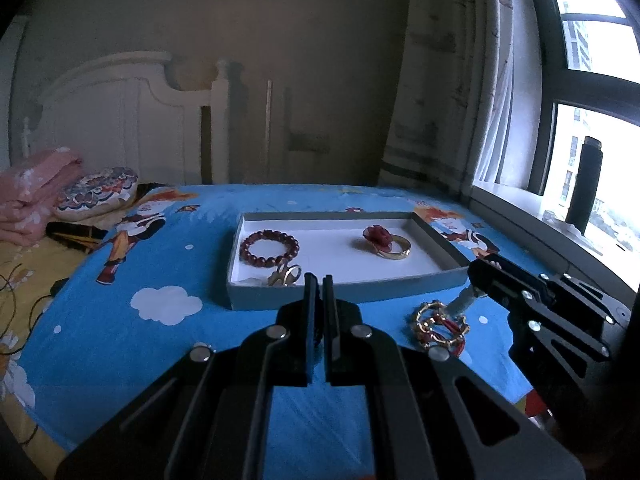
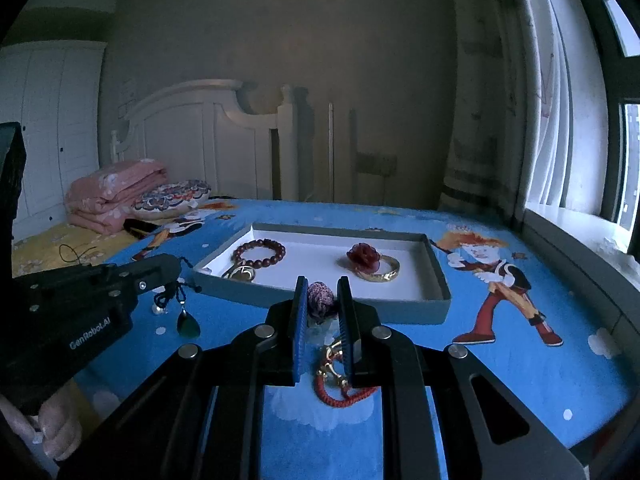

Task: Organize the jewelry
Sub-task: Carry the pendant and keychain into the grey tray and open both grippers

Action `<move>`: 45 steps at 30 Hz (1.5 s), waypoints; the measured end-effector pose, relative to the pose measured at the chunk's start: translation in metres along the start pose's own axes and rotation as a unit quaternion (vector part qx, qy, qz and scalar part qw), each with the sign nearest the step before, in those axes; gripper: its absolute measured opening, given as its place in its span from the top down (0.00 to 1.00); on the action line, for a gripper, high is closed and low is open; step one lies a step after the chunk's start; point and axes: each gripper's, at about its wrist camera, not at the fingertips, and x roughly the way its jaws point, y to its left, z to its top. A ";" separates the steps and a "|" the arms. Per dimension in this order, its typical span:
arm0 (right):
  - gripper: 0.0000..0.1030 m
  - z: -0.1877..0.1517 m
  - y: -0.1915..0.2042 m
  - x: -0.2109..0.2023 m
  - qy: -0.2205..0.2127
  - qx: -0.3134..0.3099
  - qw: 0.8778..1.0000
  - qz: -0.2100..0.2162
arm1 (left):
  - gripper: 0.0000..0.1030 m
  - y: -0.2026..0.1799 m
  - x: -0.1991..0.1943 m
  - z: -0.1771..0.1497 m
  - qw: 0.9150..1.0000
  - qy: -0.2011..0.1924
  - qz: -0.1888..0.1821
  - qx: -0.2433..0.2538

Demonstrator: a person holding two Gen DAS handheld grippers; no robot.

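Right gripper gripping hair tie, tray holding bead bracelet

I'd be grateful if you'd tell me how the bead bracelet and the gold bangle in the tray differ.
The bead bracelet is a ring of dark red round beads; the gold bangle is a smooth solid band. The bracelet lies at the tray's left end, the bangle toward its right. A red flower piece rests against the bangle; a smaller gold ornament sits just in front of the bracelet. Both lie flat inside the tray.
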 end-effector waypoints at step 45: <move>0.86 0.067 -0.045 0.164 0.095 -0.026 0.995 -0.032 | 0.96 -0.004 0.183 0.108 0.996 0.065 0.063 0.013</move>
